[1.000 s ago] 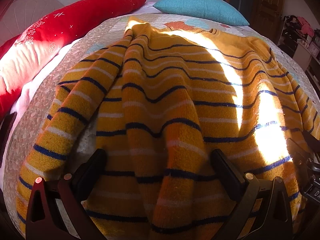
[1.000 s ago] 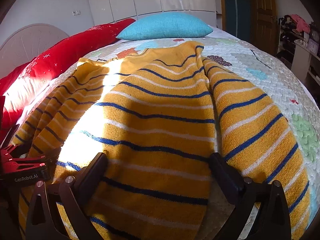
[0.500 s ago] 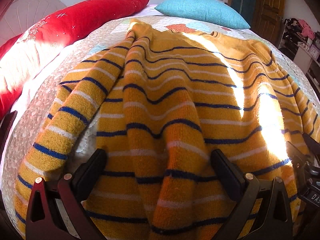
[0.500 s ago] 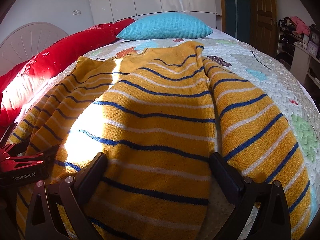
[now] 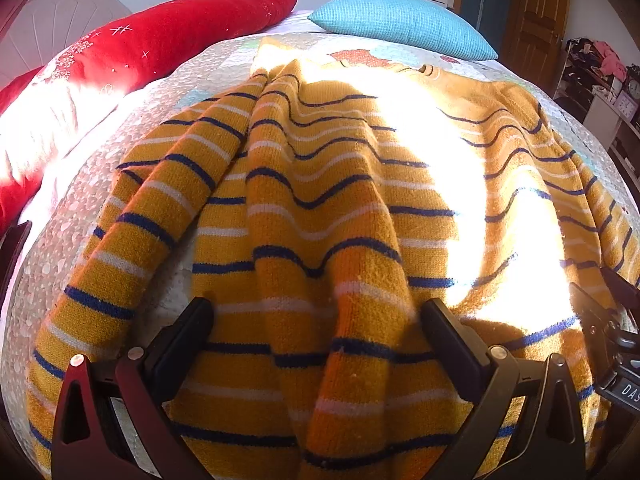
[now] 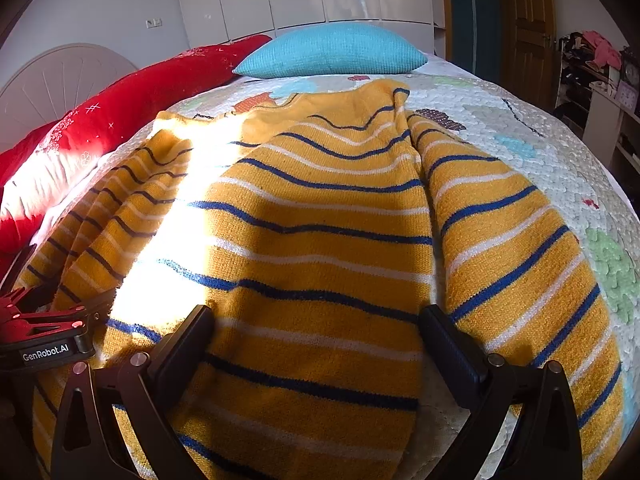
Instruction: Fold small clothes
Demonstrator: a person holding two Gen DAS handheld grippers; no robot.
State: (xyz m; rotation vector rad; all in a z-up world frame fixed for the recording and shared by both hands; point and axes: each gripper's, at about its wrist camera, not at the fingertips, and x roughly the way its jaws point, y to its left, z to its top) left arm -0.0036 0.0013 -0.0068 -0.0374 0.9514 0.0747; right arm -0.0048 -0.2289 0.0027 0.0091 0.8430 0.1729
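- A mustard sweater (image 5: 344, 208) with navy and white stripes lies spread on the quilted bed (image 6: 532, 152), neck toward a teal pillow (image 6: 332, 54).
- The left gripper (image 5: 316, 328) hovers over the rumpled hem, jaws wide, holding nothing.
- The right gripper (image 6: 316, 328) sits over the smoother hem, jaws equally wide.
- A red pillow (image 5: 168, 36) lines the left edge.

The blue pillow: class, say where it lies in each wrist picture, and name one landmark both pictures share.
Left wrist view: the blue pillow lies at the top, right of centre, beyond the striped sweater.
Right wrist view: the blue pillow lies at top centre, past the sweater's collar.
Shared landmark: the long red pillow, to the left of the blue one in both.
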